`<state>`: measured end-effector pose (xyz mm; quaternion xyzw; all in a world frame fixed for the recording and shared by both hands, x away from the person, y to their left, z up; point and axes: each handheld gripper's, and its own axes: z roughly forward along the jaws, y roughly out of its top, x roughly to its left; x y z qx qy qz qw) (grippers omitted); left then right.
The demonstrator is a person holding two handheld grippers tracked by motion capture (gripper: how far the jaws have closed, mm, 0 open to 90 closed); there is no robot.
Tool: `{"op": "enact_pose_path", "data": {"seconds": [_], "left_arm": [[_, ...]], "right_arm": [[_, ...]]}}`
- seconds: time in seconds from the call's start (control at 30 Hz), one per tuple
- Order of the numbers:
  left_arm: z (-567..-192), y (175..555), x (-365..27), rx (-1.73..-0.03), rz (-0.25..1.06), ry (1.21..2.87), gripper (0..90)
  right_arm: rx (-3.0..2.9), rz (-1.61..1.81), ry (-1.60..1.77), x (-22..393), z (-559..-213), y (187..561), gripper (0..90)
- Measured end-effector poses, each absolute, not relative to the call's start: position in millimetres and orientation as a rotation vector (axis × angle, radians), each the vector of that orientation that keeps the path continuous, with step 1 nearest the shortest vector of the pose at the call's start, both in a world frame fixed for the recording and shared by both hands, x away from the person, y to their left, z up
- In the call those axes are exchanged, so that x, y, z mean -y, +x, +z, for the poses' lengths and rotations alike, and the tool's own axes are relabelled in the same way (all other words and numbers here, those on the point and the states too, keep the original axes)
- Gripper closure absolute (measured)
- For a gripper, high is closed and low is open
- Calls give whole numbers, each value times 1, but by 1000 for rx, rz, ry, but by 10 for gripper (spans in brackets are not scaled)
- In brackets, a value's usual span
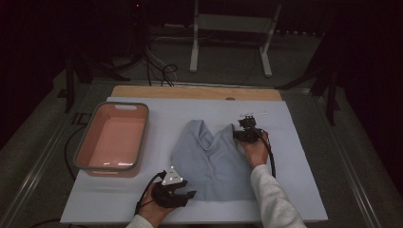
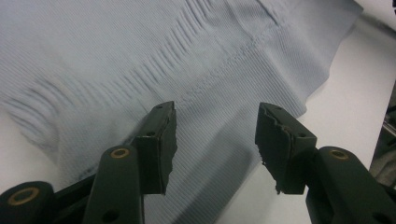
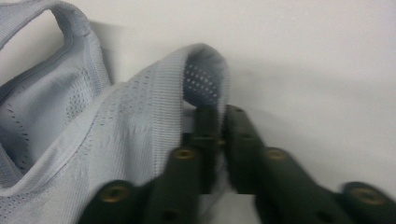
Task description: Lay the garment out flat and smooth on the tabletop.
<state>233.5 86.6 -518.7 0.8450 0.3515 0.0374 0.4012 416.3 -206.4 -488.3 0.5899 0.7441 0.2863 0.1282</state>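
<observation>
A pale blue ribbed knit top (image 1: pixel 212 164) with a mesh-dotted strap lies flat on the white table (image 1: pixel 294 190), its hem toward the person and its two shoulder straps pointing to the far edge. The right gripper (image 1: pixel 245 133) is pinched together on the right strap, while the left gripper (image 1: pixel 183 195) hovers at the near left corner of the hem, jaws apart with cloth beneath them. A pink plastic tub (image 1: pixel 81 152) with a grey rim sits well apart on the left
</observation>
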Motion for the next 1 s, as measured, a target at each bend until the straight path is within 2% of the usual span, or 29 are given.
{"op": "enact_pose_path", "data": {"seconds": [0.23,0.57,0.8,0.83,0.93,1.0], "left_arm": [[-520,235,-89,-905,74,2128,538],[-520,236,-89,-911,69,2132,555],[-520,236,-90,-909,61,2128,555],[-521,236,-90,-908,59,2127,555],[-520,236,-90,-914,55,2124,554],[-521,236,-90,-914,56,2123,553]], "right_arm": [[-2090,877,1670,217,-472,412,878],[-1975,930,1525,244,-420,418,879],[-1980,915,1489,250,-408,427,872],[-1995,923,1485,249,-409,427,848],[-2043,896,1482,244,-417,428,626],[-2061,885,1493,244,-424,426,572]]}}
